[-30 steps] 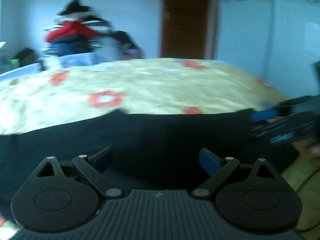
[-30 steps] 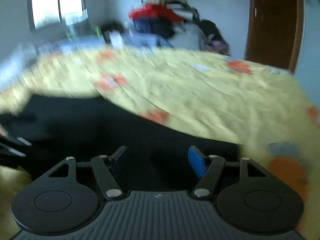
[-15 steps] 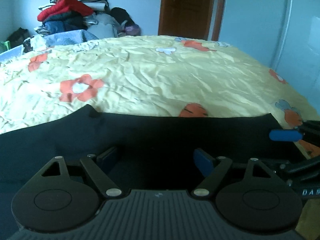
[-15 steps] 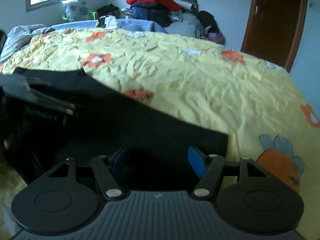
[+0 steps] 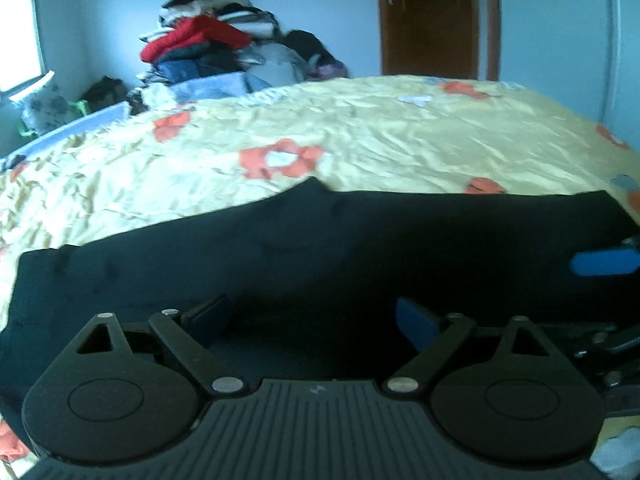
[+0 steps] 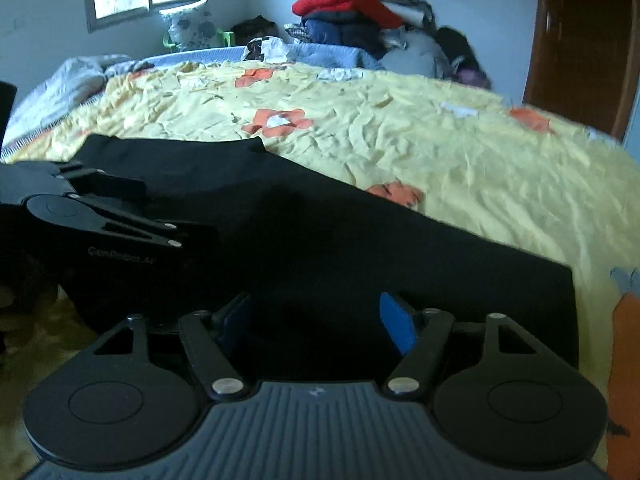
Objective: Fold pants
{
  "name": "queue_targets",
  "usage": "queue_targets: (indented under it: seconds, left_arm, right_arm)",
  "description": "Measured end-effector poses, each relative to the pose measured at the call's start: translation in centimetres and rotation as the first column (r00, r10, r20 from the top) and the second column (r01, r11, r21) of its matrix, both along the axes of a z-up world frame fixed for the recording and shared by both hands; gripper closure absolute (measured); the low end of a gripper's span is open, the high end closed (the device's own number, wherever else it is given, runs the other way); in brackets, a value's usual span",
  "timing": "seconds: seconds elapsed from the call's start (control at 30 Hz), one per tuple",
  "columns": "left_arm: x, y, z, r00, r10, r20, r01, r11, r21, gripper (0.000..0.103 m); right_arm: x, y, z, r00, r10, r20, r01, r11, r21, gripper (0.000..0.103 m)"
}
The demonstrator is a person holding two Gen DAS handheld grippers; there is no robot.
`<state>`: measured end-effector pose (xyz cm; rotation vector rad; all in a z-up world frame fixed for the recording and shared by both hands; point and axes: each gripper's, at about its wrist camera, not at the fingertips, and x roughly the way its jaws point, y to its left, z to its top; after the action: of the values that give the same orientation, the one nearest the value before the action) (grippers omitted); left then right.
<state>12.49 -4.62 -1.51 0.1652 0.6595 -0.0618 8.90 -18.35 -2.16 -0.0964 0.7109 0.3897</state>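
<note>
While your left gripper (image 5: 312, 316) and right gripper (image 6: 316, 316), fingers spread and just widened, grip nothing and have dropped lower over the near edge, the pants (image 5: 360, 248) lie flat on the bed (image 5: 400, 140), awaiting a fold.

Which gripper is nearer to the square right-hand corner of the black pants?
Right. The right gripper hangs over the pants beside that corner, jaws open. The left gripper is further along the cloth, towards the other end.
</note>
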Motion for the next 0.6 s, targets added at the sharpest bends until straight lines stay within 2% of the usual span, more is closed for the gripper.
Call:
queue_targets:
  seconds: [0.13, 0.2, 0.27, 0.33, 0.4, 0.6]
  left_arm:
    - [-0.9, 1.5, 0.9, 0.998, 0.034, 0.050, -0.034, 0.999, -0.010, 0.011]
    - [-1.5, 2.3, 1.2, 0.996, 0.056, 0.065, -0.056, 0.998, -0.002, 0.010]
    - [-1.4, 3.1, 1.0, 0.996, 0.075, 0.049, -0.075, 0.997, 0.005, 0.010]
    - [-1.0, 3.9, 0.3, 0.997, 0.074, 0.006, -0.074, 0.997, 0.005, 0.005]
    - [-1.3, 4.8, 0.4, 0.997, 0.078, 0.008, -0.078, 0.996, -0.031, 0.005]
    - [-3.0, 7.2, 2.1, 0.985, 0.158, 0.073, -0.154, 0.986, -0.064, 0.007]
  right_arm:
    - [-0.9, 1.2, 1.0, 1.000, 0.019, 0.009, -0.020, 0.999, 0.026, 0.030]
    - [-1.2, 2.2, 0.9, 0.999, 0.042, 0.007, -0.042, 0.999, -0.001, 0.030]
    - [-1.2, 3.1, 0.2, 0.999, 0.045, 0.008, -0.044, 0.998, -0.042, 0.029]
    - [-1.0, 3.2, 0.1, 1.000, 0.025, 0.015, -0.024, 0.999, -0.044, 0.025]
    - [-0.9, 3.3, 0.4, 1.000, 0.000, 0.010, 0.001, 0.999, -0.032, 0.025]
    - [-2.3, 6.2, 2.3, 0.993, 0.065, 0.099, -0.059, 0.996, -0.061, 0.025]
